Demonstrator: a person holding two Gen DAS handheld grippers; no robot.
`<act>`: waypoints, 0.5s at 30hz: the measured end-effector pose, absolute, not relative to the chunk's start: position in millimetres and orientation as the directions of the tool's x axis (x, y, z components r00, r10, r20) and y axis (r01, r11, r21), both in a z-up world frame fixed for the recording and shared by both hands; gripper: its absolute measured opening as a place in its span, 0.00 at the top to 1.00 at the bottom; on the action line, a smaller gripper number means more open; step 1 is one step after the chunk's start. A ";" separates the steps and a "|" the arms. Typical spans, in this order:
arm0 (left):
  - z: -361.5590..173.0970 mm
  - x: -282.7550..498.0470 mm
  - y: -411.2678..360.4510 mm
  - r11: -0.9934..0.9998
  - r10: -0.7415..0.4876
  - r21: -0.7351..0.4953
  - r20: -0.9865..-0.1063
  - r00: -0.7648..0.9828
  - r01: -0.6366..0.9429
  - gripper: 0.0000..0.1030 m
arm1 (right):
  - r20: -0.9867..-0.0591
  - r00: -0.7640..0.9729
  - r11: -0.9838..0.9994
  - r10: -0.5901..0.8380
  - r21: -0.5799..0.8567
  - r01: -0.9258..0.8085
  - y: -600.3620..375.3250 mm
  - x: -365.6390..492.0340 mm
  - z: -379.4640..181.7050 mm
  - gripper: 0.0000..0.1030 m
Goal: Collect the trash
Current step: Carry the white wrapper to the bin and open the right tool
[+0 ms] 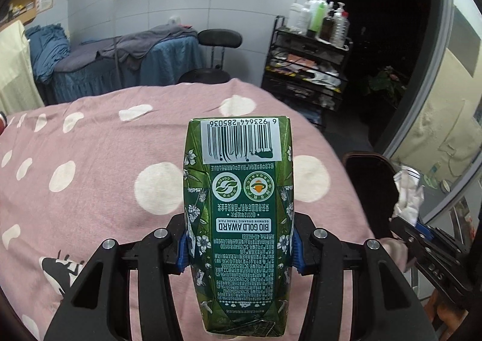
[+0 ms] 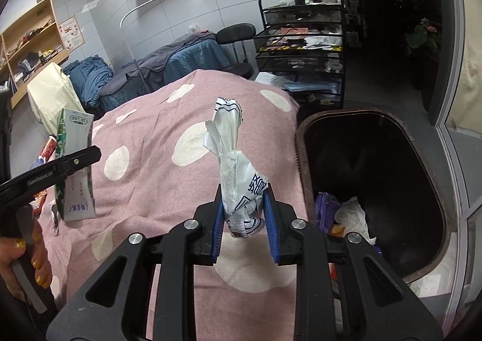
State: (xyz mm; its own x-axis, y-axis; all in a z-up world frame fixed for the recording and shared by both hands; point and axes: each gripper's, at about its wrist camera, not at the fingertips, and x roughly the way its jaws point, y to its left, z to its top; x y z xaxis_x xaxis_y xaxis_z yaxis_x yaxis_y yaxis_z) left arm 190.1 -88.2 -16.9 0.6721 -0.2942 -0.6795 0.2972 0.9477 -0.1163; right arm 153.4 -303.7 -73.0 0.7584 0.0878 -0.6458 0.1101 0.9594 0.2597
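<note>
My left gripper (image 1: 239, 246) is shut on a green drink carton (image 1: 238, 214), held upright above the pink spotted bedspread (image 1: 90, 160). That carton (image 2: 73, 160) also shows at the left of the right wrist view, clamped in the left gripper (image 2: 81, 160). My right gripper (image 2: 244, 217) is shut on a crumpled white plastic wrapper (image 2: 235, 166) with dark print, just left of the dark trash bin (image 2: 370, 142). The same wrapper (image 1: 408, 196) and right gripper (image 1: 414, 225) appear at the right edge of the left wrist view, by the bin (image 1: 370, 190).
The bin holds white paper (image 2: 352, 214) and a purple bag (image 2: 325, 208). A black wire rack (image 2: 301, 48) with bottles stands behind the bed, beside a black stool (image 2: 238, 36). More litter (image 2: 45, 154) lies at the bedspread's left. A glass door (image 2: 461, 100) flanks the bin.
</note>
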 end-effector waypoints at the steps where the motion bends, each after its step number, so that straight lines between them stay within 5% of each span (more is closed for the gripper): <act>1: -14.8 186.3 -93.0 0.942 -0.307 -0.117 -0.674 0.672 0.313 0.52 | -0.643 0.761 0.958 0.078 0.260 0.121 -307.9 151.0 -72.4 0.75; 15: -12.8 163.6 -160.4 0.866 -0.439 -0.128 -0.658 0.613 0.483 0.52 | -0.693 0.714 0.903 -0.102 0.236 0.358 -387.1 149.2 -98.0 0.75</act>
